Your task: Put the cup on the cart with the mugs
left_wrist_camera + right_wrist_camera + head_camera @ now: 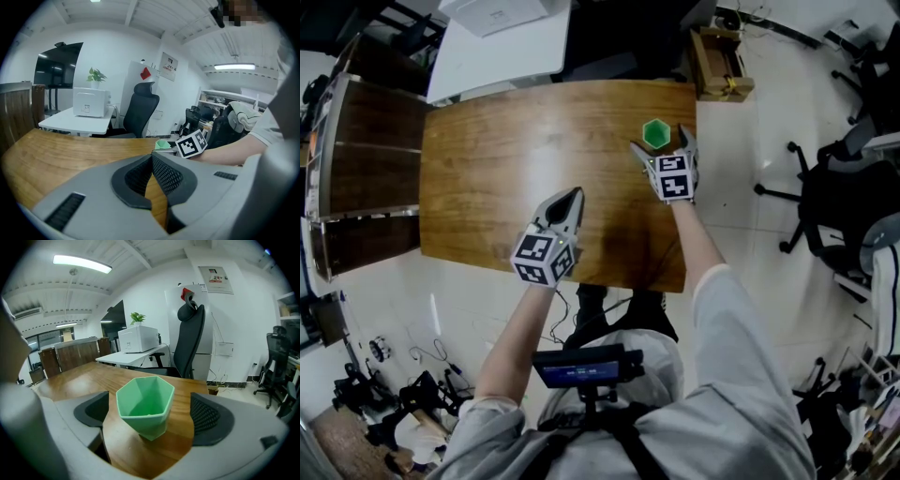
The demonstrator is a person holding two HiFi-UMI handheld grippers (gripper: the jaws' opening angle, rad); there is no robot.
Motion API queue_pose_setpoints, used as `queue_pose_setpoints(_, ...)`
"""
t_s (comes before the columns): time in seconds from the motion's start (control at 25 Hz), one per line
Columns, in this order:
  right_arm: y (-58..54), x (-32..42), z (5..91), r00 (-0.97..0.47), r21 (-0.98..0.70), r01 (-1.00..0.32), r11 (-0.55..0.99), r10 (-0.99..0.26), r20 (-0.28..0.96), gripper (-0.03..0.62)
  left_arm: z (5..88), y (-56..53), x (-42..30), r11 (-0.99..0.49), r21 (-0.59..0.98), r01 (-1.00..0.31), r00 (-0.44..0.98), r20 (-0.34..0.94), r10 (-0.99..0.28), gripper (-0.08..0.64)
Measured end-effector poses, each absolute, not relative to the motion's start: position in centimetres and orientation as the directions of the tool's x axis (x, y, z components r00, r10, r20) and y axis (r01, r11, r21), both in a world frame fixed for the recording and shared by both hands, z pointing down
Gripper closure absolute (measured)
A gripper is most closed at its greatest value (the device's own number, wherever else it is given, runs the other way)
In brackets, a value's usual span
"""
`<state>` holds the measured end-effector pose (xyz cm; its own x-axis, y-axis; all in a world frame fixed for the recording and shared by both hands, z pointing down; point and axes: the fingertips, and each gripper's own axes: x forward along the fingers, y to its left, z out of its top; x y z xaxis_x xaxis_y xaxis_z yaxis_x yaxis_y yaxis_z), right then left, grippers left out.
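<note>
— How far had the job got?
— Barely begun, I'd judge. The pale green faceted plastic cup (144, 405) stood upright on the brown wooden table (516, 169), near its far right corner, not yet lifted.
— And the grippers?
— The right gripper (146, 420) had its jaws spread wide on either side of the cup. Table showed between each pad and the cup wall, so nothing was gripped. The left gripper (151, 161) hung over the table's near edge, well apart from the cup, its jaws closed together on nothing.
— The cart with the mugs?
— In none of the views. Closing on the cup, lifting it, carrying it and setting it down were all left to do.
</note>
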<state>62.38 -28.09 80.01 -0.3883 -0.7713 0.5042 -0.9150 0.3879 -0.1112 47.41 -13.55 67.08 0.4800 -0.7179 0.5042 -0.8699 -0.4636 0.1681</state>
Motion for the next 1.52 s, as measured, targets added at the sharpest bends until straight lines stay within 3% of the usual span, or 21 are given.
queue_pose_setpoints(0.24, -28.4, 61.9, 79.2, -0.399, -0.108, -0.911, 0.399, -0.778, 0.485, 0.065, 67.7, -13.2, 46.9, -0.439, 0.199, -0.876, 0.475, 0.510, -0.717, 0.557)
queue_pose_setpoints(0.28, -28.3, 62.0, 79.2, -0.391, -0.099, -0.913, 0.396, -0.779, 0.489, 0.110, 67.7, -13.2, 46.8, -0.439, 0.198, -0.876, 0.474, 0.512, -0.716, 0.557)
queue_pose_setpoints(0.32, -28.3, 62.1, 79.2, -0.381, -0.089, -0.916, 0.391, -0.781, 0.494, 0.233, 67.8, -13.1, 46.8, -0.441, 0.194, -0.876, 0.474, 0.513, -0.715, 0.557)
queue_pose_setpoints(0.36, -28.3, 62.2, 79.2, -0.376, -0.083, -0.918, 0.389, -0.781, 0.498, 0.241, 67.8, -13.1, 46.7, -0.444, 0.191, -0.876, 0.474, 0.514, -0.715, 0.557)
queue_pose_setpoints(1.04, -25.9, 62.8, 74.0, -0.396, -0.063, -0.905, 0.420, -0.780, 0.484, 0.245, 65.7, -11.6, 46.8, -0.467, 0.178, -0.866, 0.490, 0.483, -0.726, 0.557)
queue_pose_setpoints(1.52, -17.5, 62.5, 63.4, -0.465, -0.030, -0.858, 0.512, -0.752, 0.468, 0.245, 60.9, -8.2, 44.9, -0.479, 0.131, -0.868, 0.485, 0.426, -0.764, 0.557)
